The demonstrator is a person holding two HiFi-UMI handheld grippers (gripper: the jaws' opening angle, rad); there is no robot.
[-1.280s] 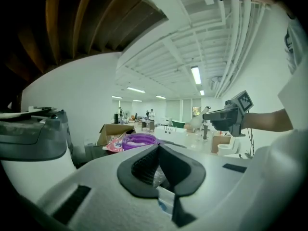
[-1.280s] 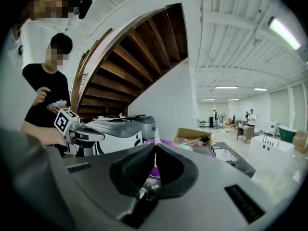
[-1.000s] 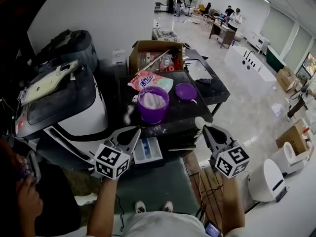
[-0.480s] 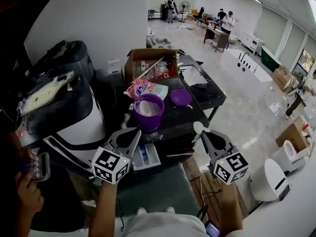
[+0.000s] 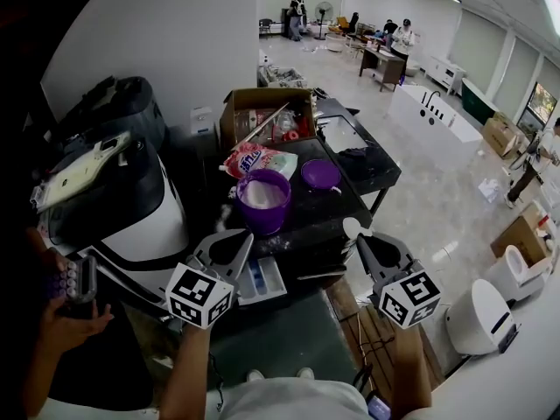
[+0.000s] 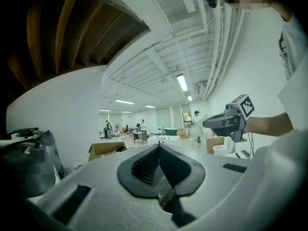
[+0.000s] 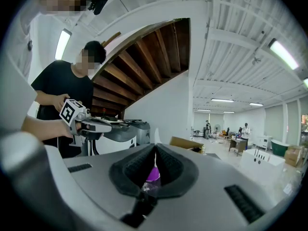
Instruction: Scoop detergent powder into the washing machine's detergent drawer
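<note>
The washing machine (image 5: pixel 114 204) stands at the left, and its white detergent drawer (image 5: pixel 262 276) is pulled out below the black table (image 5: pixel 337 201). On the table sits a purple tub (image 5: pixel 264 201) holding white powder, with its purple lid (image 5: pixel 321 174) and a pink detergent bag (image 5: pixel 261 159) behind it. My left gripper (image 5: pixel 234 241) (image 6: pixel 159 146) hovers just left of the drawer, shut, with nothing in it. To the right of the drawer, my right gripper (image 5: pixel 361 237) (image 7: pixel 155 149) is shut on a white scoop (image 5: pixel 352 227) (image 6: pixel 196 129), whose bowl points up.
An open cardboard box (image 5: pixel 267 112) with clutter stands behind the table. A person's hand (image 5: pixel 61 313) holds a small device at the far left. A white appliance (image 5: pixel 479 315) and boxes sit on the floor at the right. People work at tables far back.
Both grippers stay almost where they were. The hand with the device at the left has risen and moved right. The head view has shifted slightly.
</note>
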